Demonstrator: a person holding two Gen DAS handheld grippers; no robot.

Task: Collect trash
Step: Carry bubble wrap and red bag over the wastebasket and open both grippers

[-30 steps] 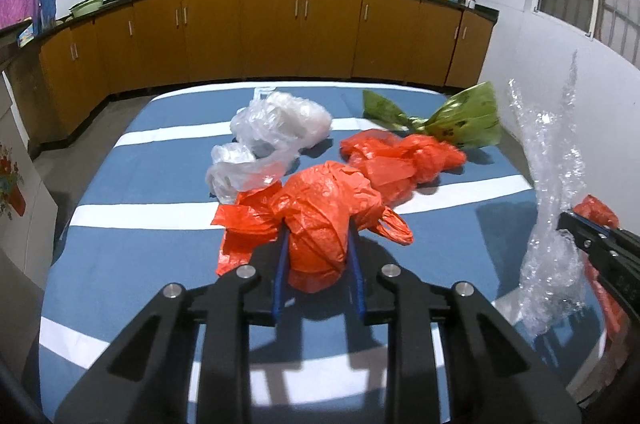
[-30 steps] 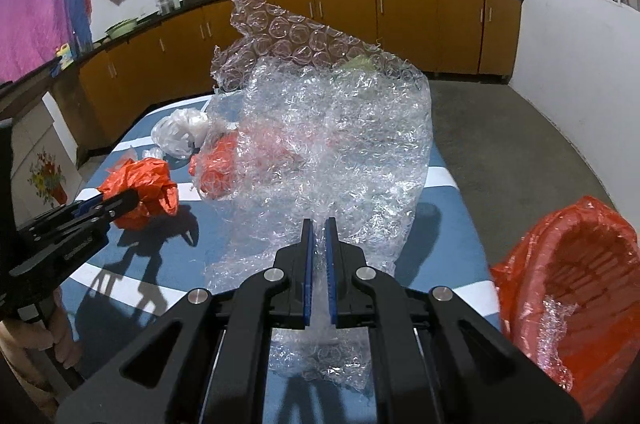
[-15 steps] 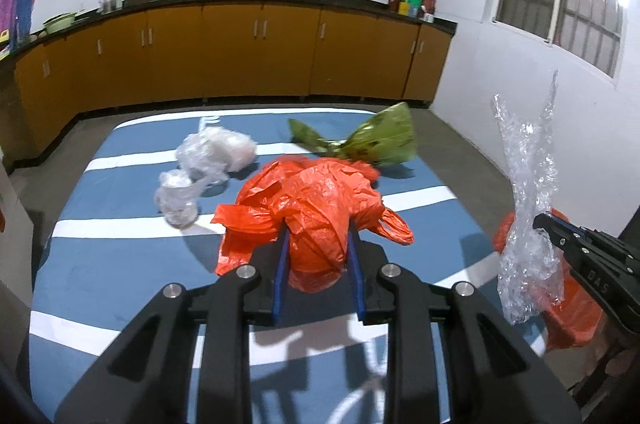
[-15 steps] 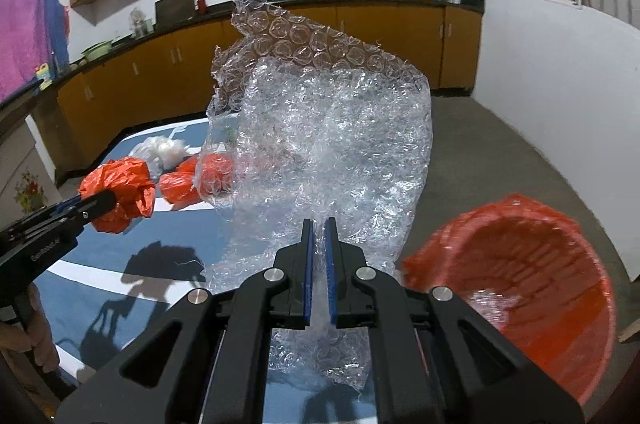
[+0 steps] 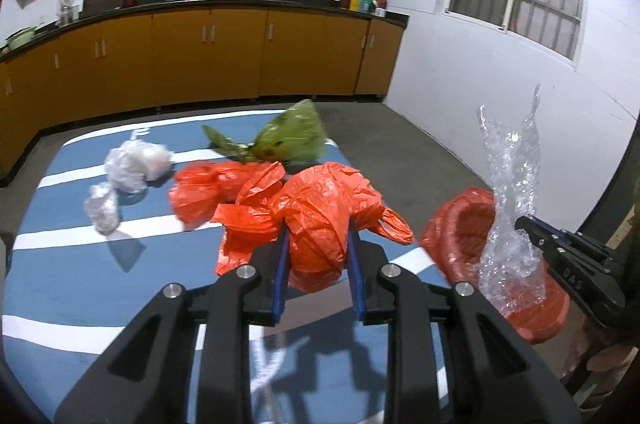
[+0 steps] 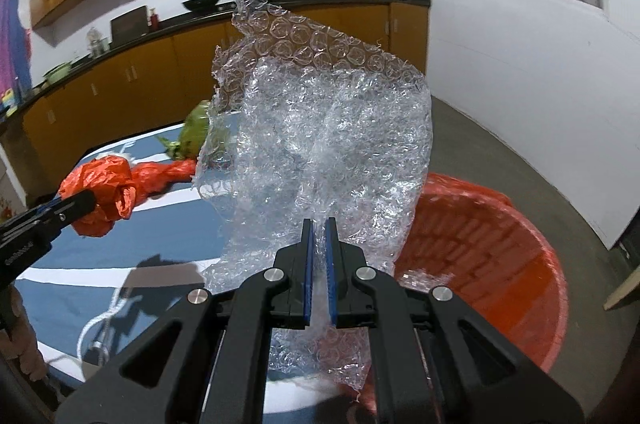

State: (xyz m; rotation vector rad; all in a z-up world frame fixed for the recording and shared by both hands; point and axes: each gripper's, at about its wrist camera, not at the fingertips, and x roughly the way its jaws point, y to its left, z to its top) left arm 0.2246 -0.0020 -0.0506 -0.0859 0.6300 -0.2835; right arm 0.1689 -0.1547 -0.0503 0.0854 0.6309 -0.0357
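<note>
The right claw [image 6: 317, 224] was clamped narrowly on a sheet of bubble wrap [image 6: 328, 128], which stood up ahead of the fingers and hung partly below them. The red bin [image 6: 492, 248] lay ahead and to the right of this claw, beside the edge of the tabletop [image 6: 168, 236], and some clear wrap appeared to lie in it already.

The left claw [image 5: 316, 236] was closed on a crumpled orange bag [image 5: 324, 220], which bulged between and ahead of the blue pads. Beyond this claw, a second orange bag [image 5: 200, 188], a green bag [image 5: 288, 140] and white plastic bags [image 5: 132, 164] remained on the tabletop. The bin was seen to the right of it.

The step in hand was judged to be the deposit of both held items. For a clean release:

1. The bubble wrap was to be carried fully over the bin mouth before the jaws were parted, since its loose lower end could catch on the rim.
2. The wrap was to be lowered, not dropped from height, as the light sheet would likely drift.
3. The orange bag was to be brought over in turn, clear of the right claw.
</note>
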